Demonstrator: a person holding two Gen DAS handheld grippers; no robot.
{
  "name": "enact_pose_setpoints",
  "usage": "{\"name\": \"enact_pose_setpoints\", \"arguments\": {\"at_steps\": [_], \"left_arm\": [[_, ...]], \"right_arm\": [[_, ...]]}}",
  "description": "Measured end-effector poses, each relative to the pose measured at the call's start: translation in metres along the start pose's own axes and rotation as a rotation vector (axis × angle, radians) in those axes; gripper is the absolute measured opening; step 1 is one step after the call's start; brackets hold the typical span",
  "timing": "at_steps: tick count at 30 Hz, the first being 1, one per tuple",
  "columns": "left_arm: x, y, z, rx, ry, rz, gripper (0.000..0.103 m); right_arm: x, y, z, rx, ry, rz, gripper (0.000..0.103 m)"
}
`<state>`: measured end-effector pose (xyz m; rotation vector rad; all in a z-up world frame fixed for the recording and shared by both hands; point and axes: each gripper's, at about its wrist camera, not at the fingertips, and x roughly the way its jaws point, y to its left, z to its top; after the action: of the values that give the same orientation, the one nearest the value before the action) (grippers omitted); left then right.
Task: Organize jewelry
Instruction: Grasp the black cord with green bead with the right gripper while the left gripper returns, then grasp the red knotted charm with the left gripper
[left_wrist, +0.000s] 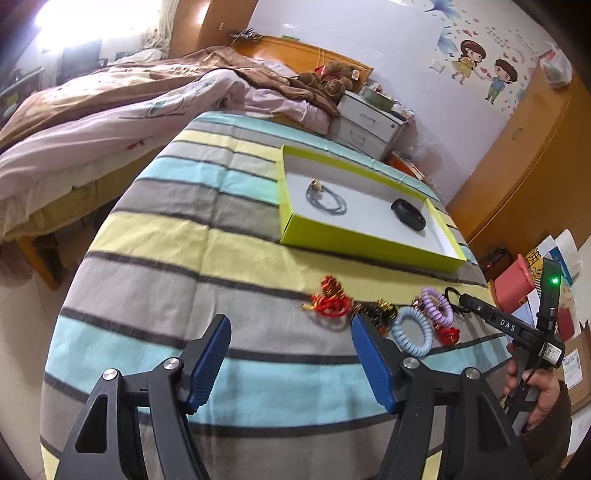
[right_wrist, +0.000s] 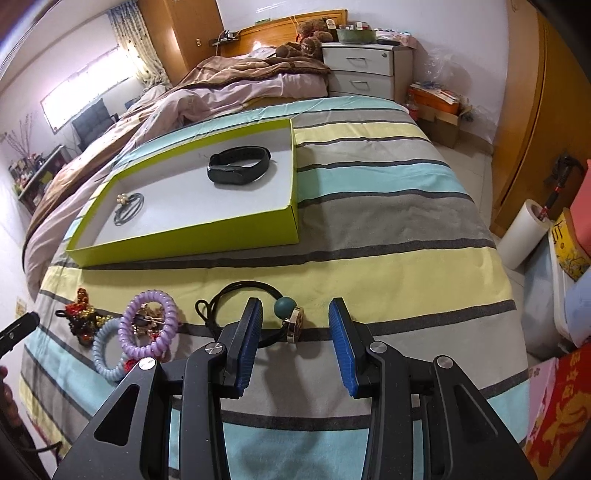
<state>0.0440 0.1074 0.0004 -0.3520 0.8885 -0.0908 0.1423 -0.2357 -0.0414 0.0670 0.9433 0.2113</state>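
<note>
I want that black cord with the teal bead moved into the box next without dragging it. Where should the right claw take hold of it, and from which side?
Take the teal bead with the metal ring beside it: the bulkiest part of the black cord, which lies flat on the striped cloth. Come from above; the open right claw already straddles that spot.

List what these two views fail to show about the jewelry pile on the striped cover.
- Dark beaded trinket, left wrist view: partly behind the left gripper's blue finger, blurred.
- Black cord necklace, right wrist view: lower loop hidden by the right gripper.
- Red-gold charms: too small to identify.
</note>
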Motion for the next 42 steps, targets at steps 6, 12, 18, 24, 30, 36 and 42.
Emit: {"name": "enact_pose_setpoints", "arguments": {"at_steps": [6,12,18,24,30,36,42], "left_arm": [[0.001,-0.002,-0.006,0.02,0.012,0.0,0.067],[0.01,-0.013,-0.007,0.077,0.034,0.009,0.067],[0.022,-0.027,0.0,0.158,0.049,0.032,0.067],[0.039,-0.04,0.006,0.247,0.057,0.115,0.067],[0.056,-0.044,0.009,0.267,0.083,0.144,0.067],[0.066,-0.051,0.015,0.275,0.073,0.152,0.065],[0.064,-0.052,0.012,0.279,0.06,0.17,0.053]], "right_arm": [[-0.001,0.006,-0.003,-0.024,-0.013,-0.029,0.024],[-0.003,0.006,-0.006,-0.023,-0.02,-0.043,0.017],[-0.016,0.001,-0.006,0.014,-0.067,-0.027,0.017],[-0.029,0.0,-0.008,0.038,-0.092,0.002,0.017],[-0.03,0.0,-0.01,0.042,-0.09,0.012,0.017],[-0.03,0.002,-0.01,0.042,-0.089,0.021,0.017],[-0.031,0.002,-0.01,0.042,-0.091,0.029,0.017]]}}
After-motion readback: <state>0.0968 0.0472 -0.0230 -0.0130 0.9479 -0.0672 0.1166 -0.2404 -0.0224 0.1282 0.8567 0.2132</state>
